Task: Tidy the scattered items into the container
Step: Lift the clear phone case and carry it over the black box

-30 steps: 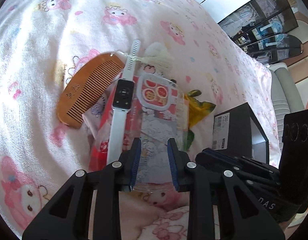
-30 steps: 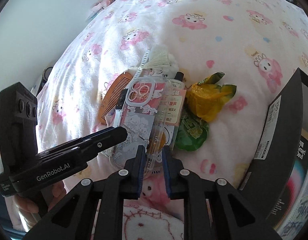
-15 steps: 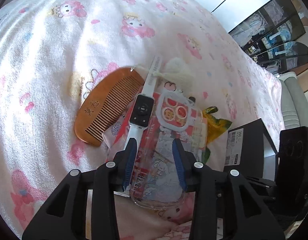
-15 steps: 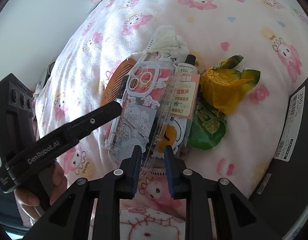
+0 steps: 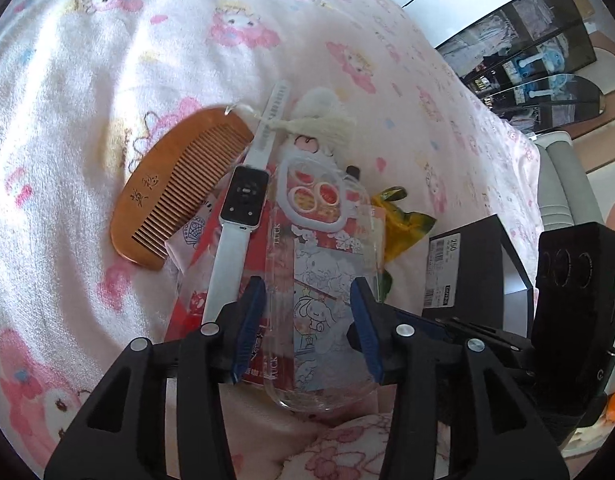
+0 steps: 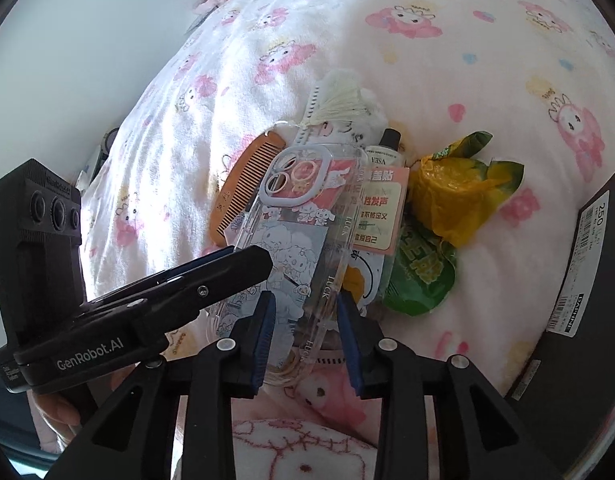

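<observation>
A pile of items lies on the pink cartoon blanket [image 5: 107, 60]. A clear cartoon phone case [image 5: 323, 280] lies on top; it also shows in the right wrist view [image 6: 299, 232]. Beside it are a wooden comb [image 5: 175, 180], a white-strap smartwatch [image 5: 243, 200], a white tassel [image 5: 327, 124], a yellow wrapper [image 6: 455, 196] and a green packet [image 6: 419, 276]. My left gripper [image 5: 307, 324] is open with its jaws either side of the case's near end. My right gripper [image 6: 307, 332] is open over the case's near right edge. The black box [image 5: 471, 276] stands at the right.
The black box also fills the right edge of the right wrist view [image 6: 587, 280]. A small bottle [image 6: 383, 148] and a pink sticker card [image 6: 379, 208] lie under the case. Dark shelves [image 5: 527, 40] stand beyond the bed.
Both grippers have opened wider. The left gripper has moved forward, so its jaws now straddle the phone case's near end. The right gripper has also closed in on the pile.
</observation>
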`<action>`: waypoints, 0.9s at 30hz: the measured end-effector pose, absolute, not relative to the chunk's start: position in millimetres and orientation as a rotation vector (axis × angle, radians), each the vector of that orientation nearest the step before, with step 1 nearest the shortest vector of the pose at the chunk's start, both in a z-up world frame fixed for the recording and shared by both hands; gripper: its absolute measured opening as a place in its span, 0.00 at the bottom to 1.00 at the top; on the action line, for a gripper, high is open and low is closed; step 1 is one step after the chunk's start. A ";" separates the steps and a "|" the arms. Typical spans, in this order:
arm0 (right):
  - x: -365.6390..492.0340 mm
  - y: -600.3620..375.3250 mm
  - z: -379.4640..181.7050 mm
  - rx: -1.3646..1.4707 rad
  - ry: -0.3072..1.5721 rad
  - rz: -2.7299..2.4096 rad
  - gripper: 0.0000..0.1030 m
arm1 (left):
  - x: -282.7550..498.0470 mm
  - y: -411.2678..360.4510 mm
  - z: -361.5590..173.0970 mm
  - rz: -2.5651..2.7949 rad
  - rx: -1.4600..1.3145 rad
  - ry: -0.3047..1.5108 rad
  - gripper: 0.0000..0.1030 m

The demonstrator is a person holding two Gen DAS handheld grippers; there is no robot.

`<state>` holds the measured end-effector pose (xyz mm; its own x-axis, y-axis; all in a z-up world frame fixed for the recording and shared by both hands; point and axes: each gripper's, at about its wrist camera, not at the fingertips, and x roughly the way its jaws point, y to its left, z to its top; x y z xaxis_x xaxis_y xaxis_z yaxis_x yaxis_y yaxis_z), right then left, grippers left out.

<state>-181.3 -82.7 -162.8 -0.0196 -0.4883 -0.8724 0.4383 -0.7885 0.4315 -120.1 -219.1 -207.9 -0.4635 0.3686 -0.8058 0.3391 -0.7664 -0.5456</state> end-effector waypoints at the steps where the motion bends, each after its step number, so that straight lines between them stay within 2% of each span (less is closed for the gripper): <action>1: -183.7 -86.4 -170.6 1.667 -0.046 -1.857 0.28 | -121.8 -218.0 -210.9 2.447 -1.647 -1.067 0.42; 5: -172.5 -90.2 -159.7 1.640 0.028 -1.894 0.28 | -110.3 -206.0 -178.1 2.519 -1.564 -0.972 0.42; 8: -164.9 -75.5 -125.4 1.565 0.005 -1.956 0.28 | -95.5 -198.4 -145.6 2.501 -1.447 -1.008 0.42; 12: -137.2 -54.4 -61.1 1.361 0.079 -2.116 0.29 | -73.2 -175.6 -91.1 2.538 -1.248 -0.986 0.42; 16: -113.9 -8.2 -19.3 1.243 -0.012 -2.197 0.29 | -74.1 -140.5 -56.4 2.504 -1.169 -0.896 0.42; 20: -108.2 52.9 0.0 1.216 -0.165 -2.254 0.29 | -85.4 -89.9 -47.9 2.434 -1.136 -0.856 0.42; 22: -102.8 81.2 3.4 1.215 -0.182 -2.302 0.29 | -92.5 -58.4 -47.7 2.422 -1.146 -0.799 0.41; 27: -95.8 158.9 -10.8 1.262 -0.297 -2.374 0.29 | -115.5 23.9 -60.3 2.312 -1.212 -0.669 0.41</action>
